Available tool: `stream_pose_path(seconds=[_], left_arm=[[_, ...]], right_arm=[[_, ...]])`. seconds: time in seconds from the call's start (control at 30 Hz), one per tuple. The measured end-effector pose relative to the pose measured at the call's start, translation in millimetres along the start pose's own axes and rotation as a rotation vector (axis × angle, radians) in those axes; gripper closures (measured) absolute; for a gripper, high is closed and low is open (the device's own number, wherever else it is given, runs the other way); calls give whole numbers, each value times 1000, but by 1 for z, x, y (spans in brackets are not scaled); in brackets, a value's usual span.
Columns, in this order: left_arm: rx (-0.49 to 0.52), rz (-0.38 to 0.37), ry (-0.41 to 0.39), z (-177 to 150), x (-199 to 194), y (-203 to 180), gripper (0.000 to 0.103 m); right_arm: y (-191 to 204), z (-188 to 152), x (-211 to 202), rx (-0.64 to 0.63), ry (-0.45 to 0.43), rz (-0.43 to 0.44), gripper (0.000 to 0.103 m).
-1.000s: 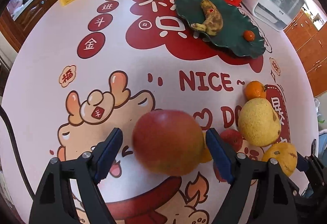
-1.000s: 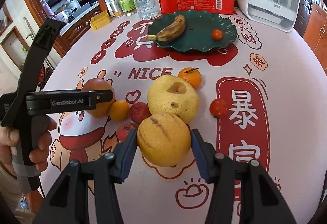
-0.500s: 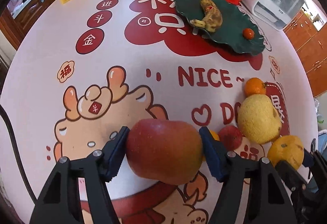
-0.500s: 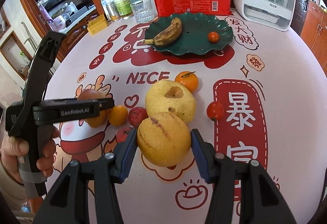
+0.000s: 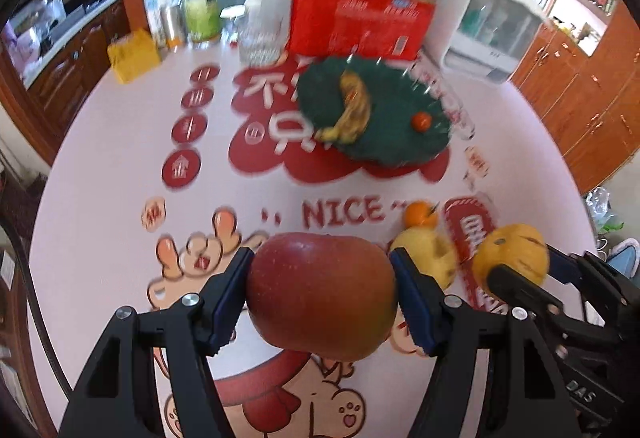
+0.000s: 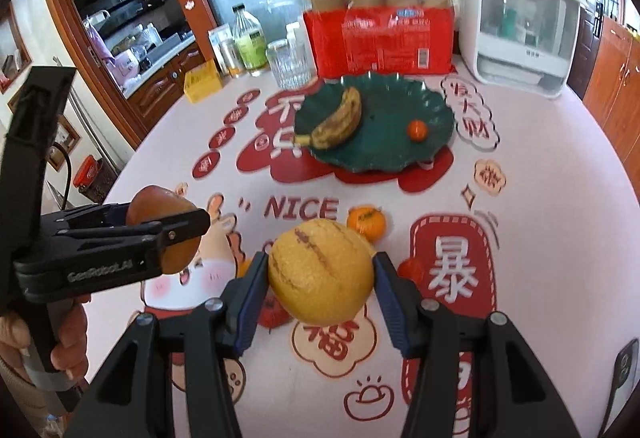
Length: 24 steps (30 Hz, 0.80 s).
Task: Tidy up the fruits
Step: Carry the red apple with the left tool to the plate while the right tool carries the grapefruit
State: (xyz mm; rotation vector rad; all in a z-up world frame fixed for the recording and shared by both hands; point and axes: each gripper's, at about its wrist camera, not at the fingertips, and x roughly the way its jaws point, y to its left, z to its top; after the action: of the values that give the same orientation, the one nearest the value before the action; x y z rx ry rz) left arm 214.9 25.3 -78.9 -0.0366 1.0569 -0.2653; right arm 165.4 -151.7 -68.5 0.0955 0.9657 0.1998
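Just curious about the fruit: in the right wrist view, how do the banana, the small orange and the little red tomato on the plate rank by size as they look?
Largest to smallest, as they look:
1. banana
2. small orange
3. red tomato

The orange lies nearer the camera, so its lead over the tomato may be exaggerated.

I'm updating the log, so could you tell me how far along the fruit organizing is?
Done: a banana and a small red fruit lie on the green plate. In hand: the left tongs grip a red apple; the right tongs grip a yellow fruit. Left: a small orange, a pale yellow fruit and small red ones on the table.
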Motion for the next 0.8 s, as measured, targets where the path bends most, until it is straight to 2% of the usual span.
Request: stream_pose_path(seconds=[0.43,0.63,0.8], left_arm=[[112,3,-148,86,-46,-40,36],[155,11,-166,121,-39,-60,36],[160,19,-163,155,-17,-68,36]], right_arm=[[-32,111,-43,10,-110,-81,50],[-42,157,-41,5,-142,-119,50],[-57,186,-12,27,-121,-141,50]])
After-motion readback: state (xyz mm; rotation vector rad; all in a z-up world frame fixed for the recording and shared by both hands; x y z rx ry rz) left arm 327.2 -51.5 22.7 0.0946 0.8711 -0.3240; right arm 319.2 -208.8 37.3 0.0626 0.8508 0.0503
